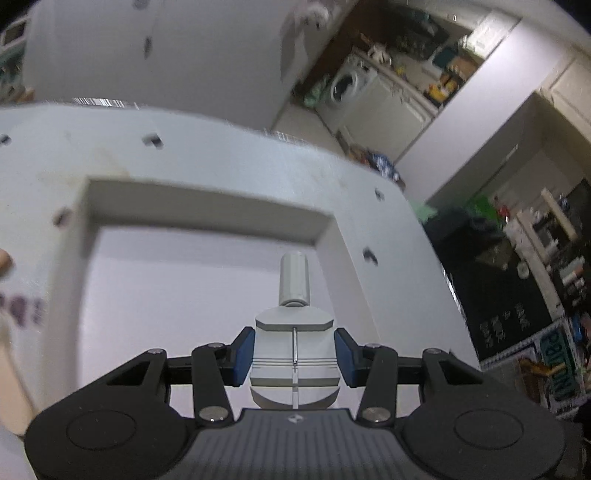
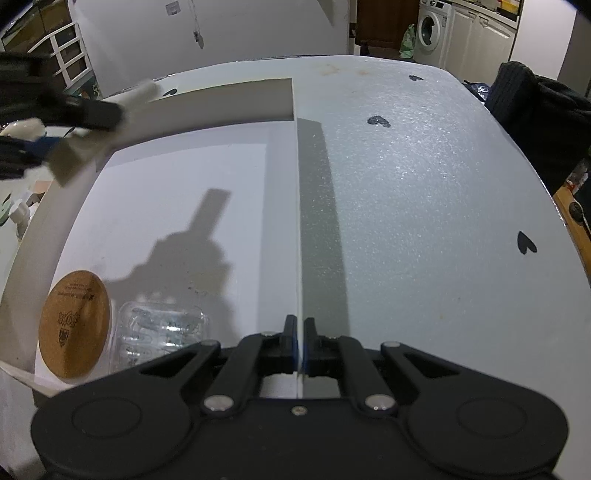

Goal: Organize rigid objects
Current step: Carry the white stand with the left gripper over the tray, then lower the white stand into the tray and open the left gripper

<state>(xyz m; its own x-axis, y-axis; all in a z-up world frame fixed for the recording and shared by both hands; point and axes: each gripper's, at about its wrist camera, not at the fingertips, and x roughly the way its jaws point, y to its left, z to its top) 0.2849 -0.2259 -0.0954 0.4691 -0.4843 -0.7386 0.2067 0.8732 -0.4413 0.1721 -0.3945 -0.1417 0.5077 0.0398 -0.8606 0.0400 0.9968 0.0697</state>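
My left gripper [image 1: 294, 354] is shut on a grey metal tool [image 1: 293, 332] with a round knob, its blue pads [image 1: 243, 354] pressing both sides. It hangs over a shallow white box [image 1: 207, 210]. The right wrist view shows the same left gripper [image 2: 55, 129], blurred, with the grey tool [image 2: 66, 162] at the box's far left corner. My right gripper [image 2: 300, 332] is shut on the thin right wall [image 2: 297, 184] of that box. Inside the box, near its front left, lie a round cork coaster [image 2: 74, 325] and a clear plastic blister pack [image 2: 162, 332].
The box sits on a white table [image 2: 424, 221] marked with small black hearts. A dark chair draped with cloth [image 2: 535, 122] stands at the table's right edge. A washing machine [image 2: 432, 29] and cluttered shelves lie beyond.
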